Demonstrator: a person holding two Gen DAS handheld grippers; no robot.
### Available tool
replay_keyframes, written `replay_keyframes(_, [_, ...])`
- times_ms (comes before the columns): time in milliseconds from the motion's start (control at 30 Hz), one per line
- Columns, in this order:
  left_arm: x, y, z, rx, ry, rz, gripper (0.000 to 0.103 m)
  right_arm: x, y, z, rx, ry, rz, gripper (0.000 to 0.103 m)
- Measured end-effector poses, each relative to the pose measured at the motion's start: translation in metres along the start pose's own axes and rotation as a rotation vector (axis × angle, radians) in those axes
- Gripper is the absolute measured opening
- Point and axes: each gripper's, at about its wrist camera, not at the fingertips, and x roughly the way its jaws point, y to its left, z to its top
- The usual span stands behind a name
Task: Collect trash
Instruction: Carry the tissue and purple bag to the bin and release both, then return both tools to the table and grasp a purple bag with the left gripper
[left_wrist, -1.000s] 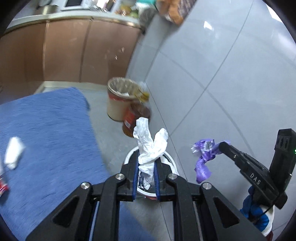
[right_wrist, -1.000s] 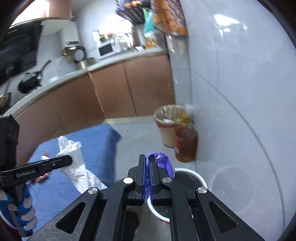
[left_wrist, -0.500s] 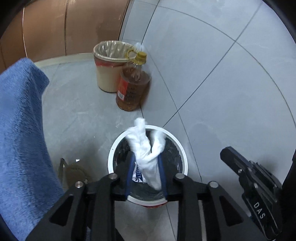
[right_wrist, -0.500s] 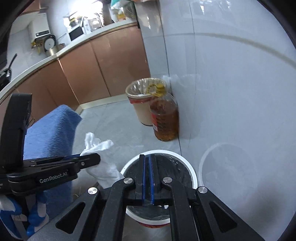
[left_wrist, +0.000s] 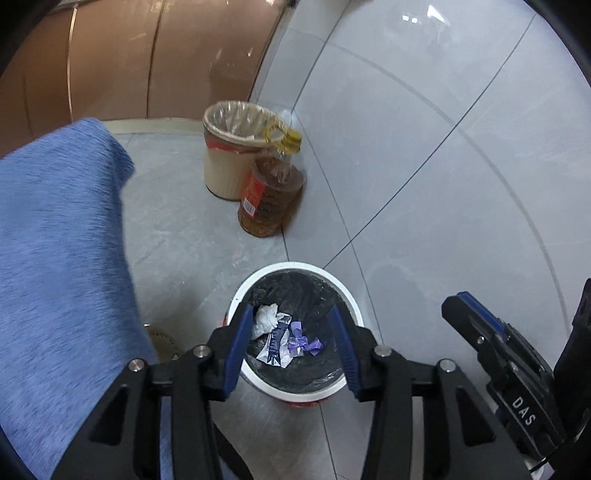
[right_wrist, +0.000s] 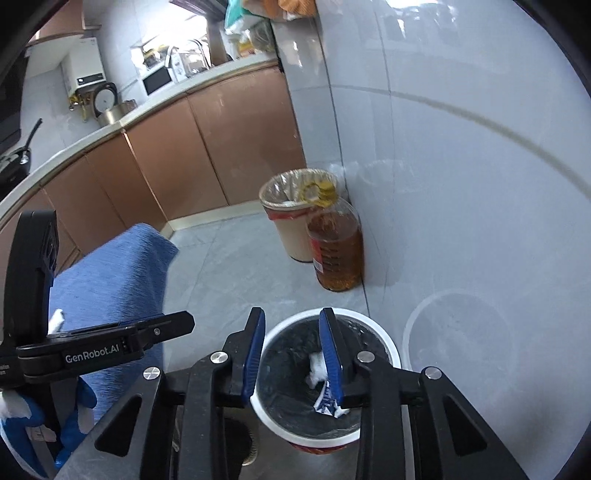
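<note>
A white-rimmed trash bin (left_wrist: 295, 266) with a black liner stands on the floor by the tiled wall; it also shows in the right wrist view (right_wrist: 384, 341). Inside it lie a crumpled white tissue (left_wrist: 266, 318), a blue-and-white wrapper (left_wrist: 275, 345) and a purple scrap (left_wrist: 304, 341). My left gripper (left_wrist: 291, 345) is open and empty above the bin. My right gripper (right_wrist: 291, 356) is open and empty above the bin too; the tissue (right_wrist: 317, 369) and the wrapper (right_wrist: 327, 404) show between its fingers. The right gripper also appears in the left wrist view (left_wrist: 480, 328).
A beige bin with a clear liner (left_wrist: 232, 155) and a large oil bottle (left_wrist: 271, 195) stand further along the wall. A blue cloth-covered surface (left_wrist: 55, 240) is at the left, with a small white scrap (right_wrist: 56, 318) on it. Brown cabinets (right_wrist: 184, 155) line the back.
The left gripper opened and the white tissue fell into the bin. The right gripper, shut before, has opened; the purple scrap it held a second ago lies in the bin.
</note>
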Motion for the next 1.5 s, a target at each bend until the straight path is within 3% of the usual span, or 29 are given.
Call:
replay_keyframes(400, [-0.142,0.025,-0.035,-0.044,-0.219,0.054,0.043,-0.078,0.067,0.017,-0.103,-0.14,0.099,0.035])
replay_keyframes(900, [-0.299,0.065,-0.121,-0.09,-0.444,0.148,0.043,-0.159,0.153,0.018,-0.248,-0.26,0.255,0.04])
replay_keyframes(1333, [-0.399,0.134,-0.246,-0.198,-0.524,0.371,0.043,-0.226,0.186,0.005,-0.313,-0.321,0.441,0.046])
replay_keyframes(1500, [-0.422,0.155,-0.287,-0.236,-0.532,0.45,0.05,-0.249,0.196,-0.002,-0.347,-0.342,0.515,0.051])
